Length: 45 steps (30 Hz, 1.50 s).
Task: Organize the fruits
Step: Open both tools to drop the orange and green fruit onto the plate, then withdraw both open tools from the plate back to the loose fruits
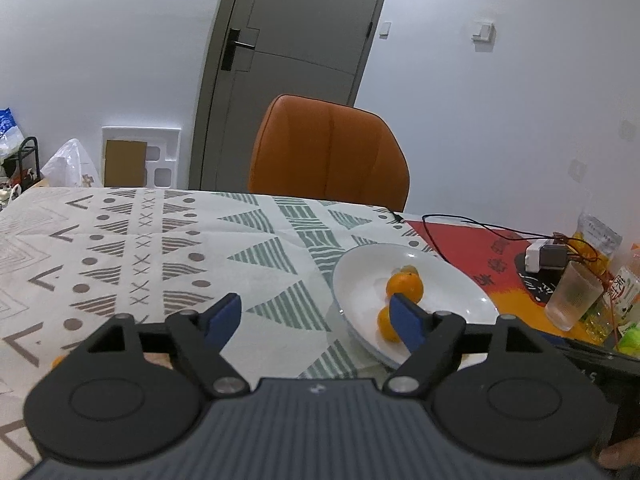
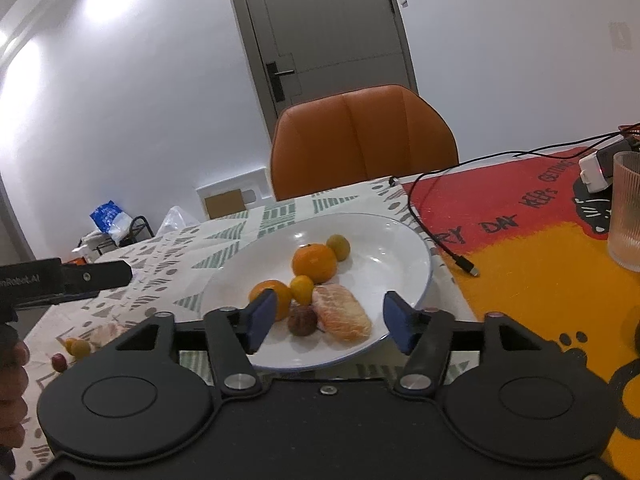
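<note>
My right gripper [image 2: 326, 322] hangs part-open and empty over the near rim of the white plate [image 2: 400, 240], which holds 2 oranges [image 2: 314, 262], a peeled segment [image 2: 344, 316] and small fruits. My left gripper [image 1: 316, 320] gapes wide, empty, over the patterned tablecloth [image 1: 160, 240]. Only the right view shows stray fruits [image 2: 78, 347] lying off the plate.

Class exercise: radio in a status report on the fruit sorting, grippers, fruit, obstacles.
Left gripper open, empty. Right gripper open, empty, over plate. Oranges and peeled segment on plate; small fruits left on tablecloth. Nothing blocking.
</note>
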Tool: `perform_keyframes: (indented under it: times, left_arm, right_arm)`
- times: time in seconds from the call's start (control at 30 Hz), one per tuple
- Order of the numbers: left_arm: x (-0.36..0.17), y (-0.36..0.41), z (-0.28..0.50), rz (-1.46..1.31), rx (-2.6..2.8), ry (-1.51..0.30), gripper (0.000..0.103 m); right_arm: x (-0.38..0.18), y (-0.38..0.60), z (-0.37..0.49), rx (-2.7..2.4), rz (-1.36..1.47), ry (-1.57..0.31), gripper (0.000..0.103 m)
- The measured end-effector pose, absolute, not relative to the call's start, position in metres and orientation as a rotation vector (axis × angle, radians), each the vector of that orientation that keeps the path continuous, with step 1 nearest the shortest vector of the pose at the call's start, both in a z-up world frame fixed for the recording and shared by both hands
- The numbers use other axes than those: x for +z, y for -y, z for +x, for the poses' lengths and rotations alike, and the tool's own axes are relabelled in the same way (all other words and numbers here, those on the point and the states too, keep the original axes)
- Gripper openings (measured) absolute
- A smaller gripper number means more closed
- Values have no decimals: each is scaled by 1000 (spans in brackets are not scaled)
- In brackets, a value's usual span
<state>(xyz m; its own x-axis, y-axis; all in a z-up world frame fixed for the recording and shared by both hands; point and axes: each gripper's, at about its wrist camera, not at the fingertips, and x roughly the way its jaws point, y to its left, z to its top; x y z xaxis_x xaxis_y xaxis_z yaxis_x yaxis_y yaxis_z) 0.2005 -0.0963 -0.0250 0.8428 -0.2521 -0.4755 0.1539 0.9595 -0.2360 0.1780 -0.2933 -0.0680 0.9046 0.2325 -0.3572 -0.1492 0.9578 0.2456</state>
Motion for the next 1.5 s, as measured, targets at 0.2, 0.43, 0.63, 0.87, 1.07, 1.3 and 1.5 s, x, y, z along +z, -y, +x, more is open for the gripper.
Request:
perform_keyframes:
  times: [0.2, 0.43, 0.63, 0.87, 1.07, 1.3, 1.5]
  left_arm:
    - [-22, 86, 187, -179, -188, -510, 80]
    - [-19, 70, 177, -187, -158, -501, 80]
    - [-18, 57, 168, -208, -135, -486, 90]
    - [-19, 41, 163, -233, -90, -479, 93]
    - [-23, 26, 159, -258, -62, -485, 93]
    - [-26, 12, 151, -259, -32, -484, 93]
    - [-27, -1, 145, -288, -6, -496, 92]
  right_arm:
    - [-68, 283, 171, 217, 215, -391, 63]
    - [-67, 274, 165, 239, 212, -386, 66]
    - [-65, 263, 161, 270, 202, -373, 88]
    - [-64, 250, 160, 300, 189, -371, 100]
    - [-66, 246, 159, 313, 198, -373, 103]
    - [-68, 237, 158, 332, 186, -381, 103]
    - [-68, 226, 157, 358, 173, -391, 103]
